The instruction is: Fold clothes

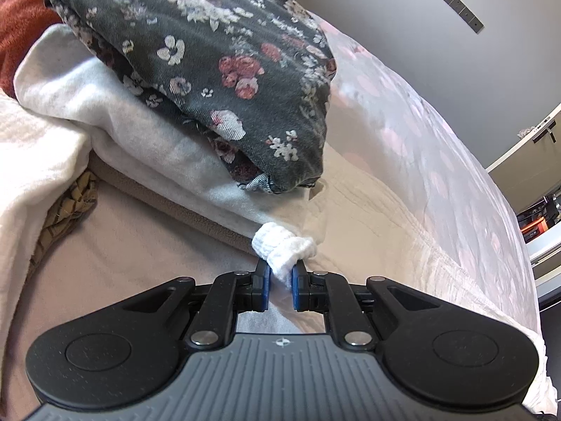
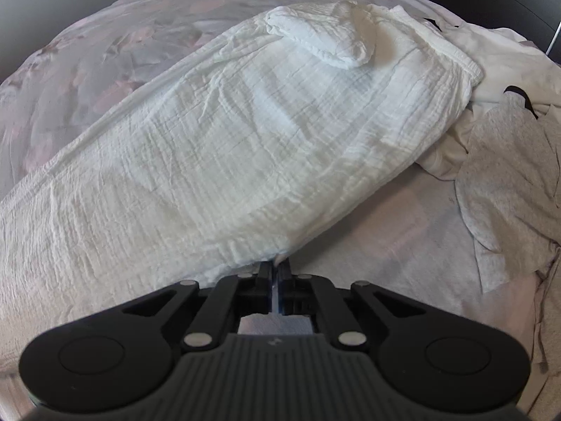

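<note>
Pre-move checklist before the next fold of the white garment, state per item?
1. Left claw shut on bunched white fabric: ok.
2. Right claw shut at the white crinkled garment edge; fabric actually pinched: cannot tell.
3. Garment lying flat: not ok, a lump sits at the far end.
4. Floral folded stack apart from the left claw: ok.
5. Grey garment overlapping the white one: cannot tell.

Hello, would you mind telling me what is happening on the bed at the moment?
A person with a gripper in each hand is folding laundry on a bed. The left gripper is shut on a bunched bit of white crinkled garment, just in front of a stack topped by a dark floral garment. The right gripper is shut at the near edge of the same sort of white crinkled cloth, which lies spread over the bed; whether it pinches the hem is hard to tell.
</note>
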